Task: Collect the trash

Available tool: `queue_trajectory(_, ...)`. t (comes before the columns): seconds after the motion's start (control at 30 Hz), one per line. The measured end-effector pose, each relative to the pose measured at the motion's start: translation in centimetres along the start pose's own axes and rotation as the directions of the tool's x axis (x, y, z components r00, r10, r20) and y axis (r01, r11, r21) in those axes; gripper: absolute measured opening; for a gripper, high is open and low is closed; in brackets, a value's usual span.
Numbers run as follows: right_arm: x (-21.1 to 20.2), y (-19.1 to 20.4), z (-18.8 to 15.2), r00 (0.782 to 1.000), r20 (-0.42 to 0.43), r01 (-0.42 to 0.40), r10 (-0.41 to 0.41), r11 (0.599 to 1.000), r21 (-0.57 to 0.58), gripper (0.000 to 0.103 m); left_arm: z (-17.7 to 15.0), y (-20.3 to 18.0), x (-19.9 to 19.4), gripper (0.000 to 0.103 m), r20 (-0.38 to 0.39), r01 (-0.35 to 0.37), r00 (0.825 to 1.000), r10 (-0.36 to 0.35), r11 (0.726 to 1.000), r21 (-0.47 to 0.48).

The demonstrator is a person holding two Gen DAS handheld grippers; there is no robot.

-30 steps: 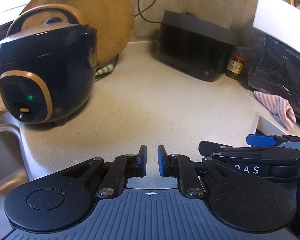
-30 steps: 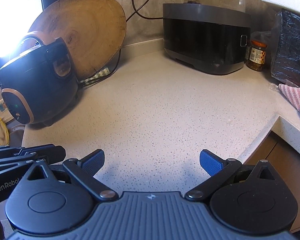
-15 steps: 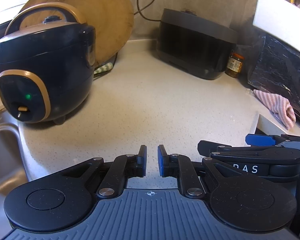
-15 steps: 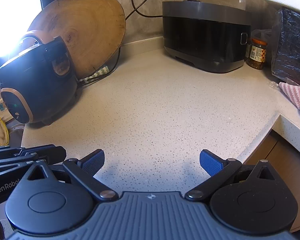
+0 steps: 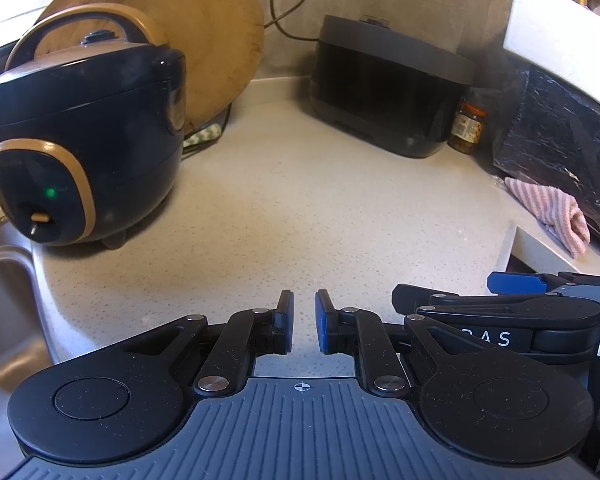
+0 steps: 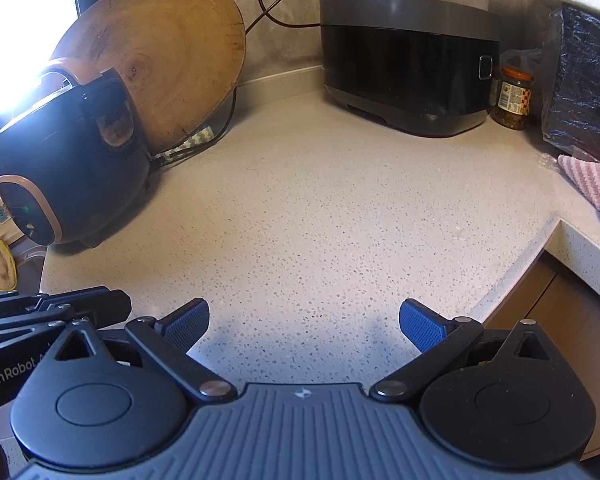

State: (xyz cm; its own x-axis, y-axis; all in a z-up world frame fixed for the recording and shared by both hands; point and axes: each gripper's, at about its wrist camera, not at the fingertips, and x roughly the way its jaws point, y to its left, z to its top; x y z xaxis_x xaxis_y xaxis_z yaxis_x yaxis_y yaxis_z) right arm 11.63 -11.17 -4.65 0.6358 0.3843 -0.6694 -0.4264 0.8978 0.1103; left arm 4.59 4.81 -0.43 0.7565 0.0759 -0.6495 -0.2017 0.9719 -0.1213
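Trash unseen, countertop (image 6: 320, 208) (speckled), left gripper (image 5: 304, 326) closed, right gripper (image 6: 304, 320) spread

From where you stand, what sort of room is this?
Most likely a home kitchen: a speckled countertop carries a dark blue rice cooker, a round wooden chopping board leans on the tiled wall, and a sink sits at the counter's end.

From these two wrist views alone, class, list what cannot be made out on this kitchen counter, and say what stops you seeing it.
- Jar label: too small to read in both views.
- Wooden board: lower left hidden by the dark blue rice cooker.
- Pink striped cloth: cut off by the right-wrist view's edge.
- Sink: mostly cut off at the left-wrist view's edge.
- Counter nearest the camera: hidden under the left gripper and right gripper.
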Motion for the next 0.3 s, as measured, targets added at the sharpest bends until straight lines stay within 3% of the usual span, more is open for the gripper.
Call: queue_trajectory(0.3, 0.19, 0.02, 0.07, 1.0, -0.001, -0.001, 0.001, 1.0, 0.015, 0.102, 0.0, 0.07, 0.0, 0.015, 0.002, -0.003, 1.0, 0.003, 1.0, -0.012)
